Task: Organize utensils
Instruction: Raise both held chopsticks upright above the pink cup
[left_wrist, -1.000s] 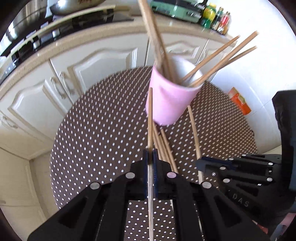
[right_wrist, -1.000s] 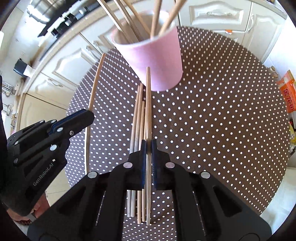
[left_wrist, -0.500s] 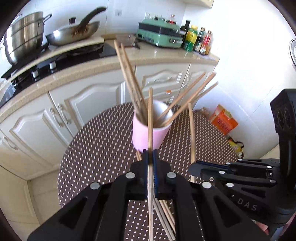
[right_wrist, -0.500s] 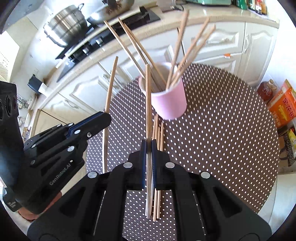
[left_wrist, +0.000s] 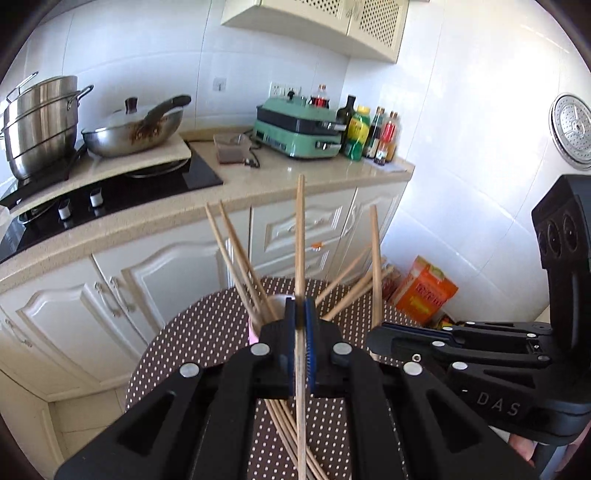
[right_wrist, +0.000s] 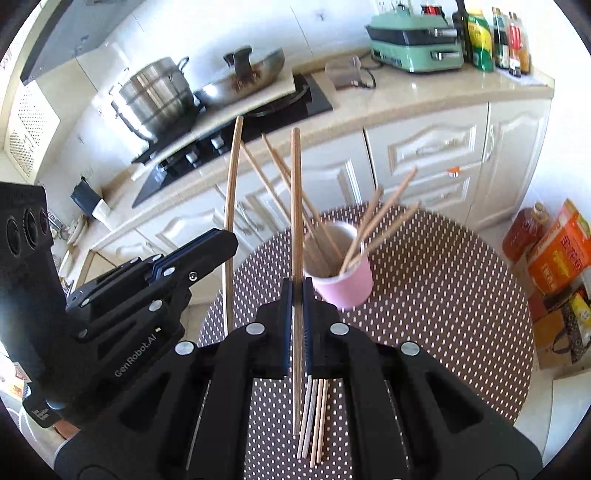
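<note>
My left gripper (left_wrist: 300, 314) is shut on one wooden chopstick (left_wrist: 301, 229), held well above the table with its end pointing up and away. To its right, the right gripper (left_wrist: 376, 332) grips a second chopstick (left_wrist: 375, 254). In the right wrist view, the right gripper (right_wrist: 296, 291) is shut on its chopstick (right_wrist: 295, 192), and the left gripper (right_wrist: 225, 240) holds its stick (right_wrist: 232, 177) alongside. The pink cup (right_wrist: 347, 284) stands below and ahead, with several chopsticks leaning in it. Several loose chopsticks (right_wrist: 314, 417) lie on the table under the right gripper. In the left wrist view only a sliver of the cup (left_wrist: 253, 336) shows.
The round table (right_wrist: 443, 295) has a brown polka-dot cloth. Behind it runs a counter (left_wrist: 295, 177) with white cabinets, a stove, a steel pot (left_wrist: 40, 118), a wok (left_wrist: 136, 129), a green appliance (left_wrist: 299, 133) and bottles. An orange box (left_wrist: 424, 291) sits on the floor at right.
Both grippers have risen from near the tabletop, each with its chopstick, and tipped upward. The cup has dropped lower in both views and the counter has come into sight.
</note>
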